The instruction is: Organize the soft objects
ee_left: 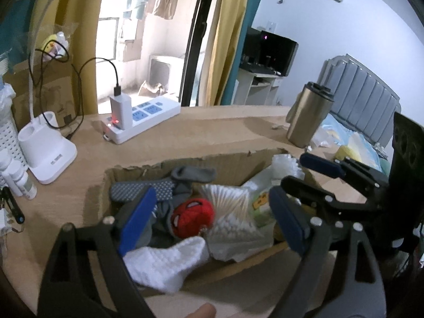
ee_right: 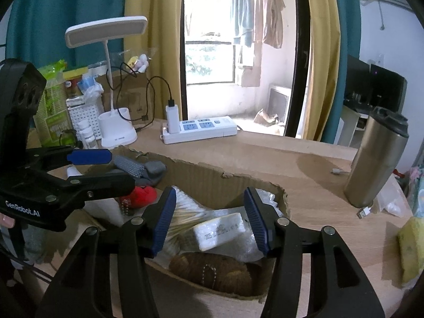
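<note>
A torn cardboard box (ee_left: 228,162) (ee_right: 212,182) sits on the wooden desk and holds soft items. In the left wrist view it holds grey socks (ee_left: 164,185), a red Spider-Man plush (ee_left: 192,217), a white sock (ee_left: 167,262) draped over the near rim, and a bag of cotton swabs (ee_left: 230,206). My left gripper (ee_left: 209,220) is open, hovering over the box with nothing between its pads. My right gripper (ee_right: 212,220) is open over the box's right end, above a white packet (ee_right: 220,230) and a brown plush (ee_right: 212,270). The right gripper also shows in the left wrist view (ee_left: 304,175).
A white power strip (ee_left: 143,116) with a charger, a white desk lamp base (ee_left: 45,148), small bottles (ee_left: 18,180) and a white basket (ee_right: 84,116) stand at the back left. A steel tumbler (ee_right: 376,159) stands at the right, with a yellow sponge (ee_right: 410,249) near the edge.
</note>
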A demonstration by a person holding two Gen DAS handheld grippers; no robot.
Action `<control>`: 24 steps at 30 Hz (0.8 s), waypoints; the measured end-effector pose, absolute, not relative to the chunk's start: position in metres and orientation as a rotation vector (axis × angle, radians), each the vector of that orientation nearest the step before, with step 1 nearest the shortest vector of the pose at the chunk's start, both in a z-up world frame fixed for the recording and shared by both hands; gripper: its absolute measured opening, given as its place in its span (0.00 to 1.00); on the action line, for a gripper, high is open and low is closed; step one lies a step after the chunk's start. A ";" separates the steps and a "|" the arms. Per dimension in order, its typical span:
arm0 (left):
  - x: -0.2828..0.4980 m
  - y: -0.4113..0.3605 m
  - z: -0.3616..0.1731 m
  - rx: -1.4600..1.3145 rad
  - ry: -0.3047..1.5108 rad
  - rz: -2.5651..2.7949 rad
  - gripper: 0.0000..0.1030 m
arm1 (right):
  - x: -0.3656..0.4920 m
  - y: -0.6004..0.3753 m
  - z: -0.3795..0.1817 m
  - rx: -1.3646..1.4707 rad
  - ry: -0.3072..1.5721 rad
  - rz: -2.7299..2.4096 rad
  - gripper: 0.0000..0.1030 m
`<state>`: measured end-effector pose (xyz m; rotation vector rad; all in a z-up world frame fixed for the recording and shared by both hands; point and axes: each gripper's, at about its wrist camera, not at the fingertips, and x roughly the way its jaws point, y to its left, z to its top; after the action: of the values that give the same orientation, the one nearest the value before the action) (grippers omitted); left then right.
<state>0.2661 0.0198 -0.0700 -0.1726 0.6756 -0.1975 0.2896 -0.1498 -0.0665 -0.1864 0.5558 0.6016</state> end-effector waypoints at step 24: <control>0.175 0.021 -0.019 -0.138 0.463 -0.118 0.87 | 0.220 -0.166 -0.019 -0.175 0.472 0.545 0.63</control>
<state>0.1753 0.0210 -0.0186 -0.1380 0.4630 -0.1177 0.2195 -0.1656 -0.0193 -0.1751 0.4719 0.5446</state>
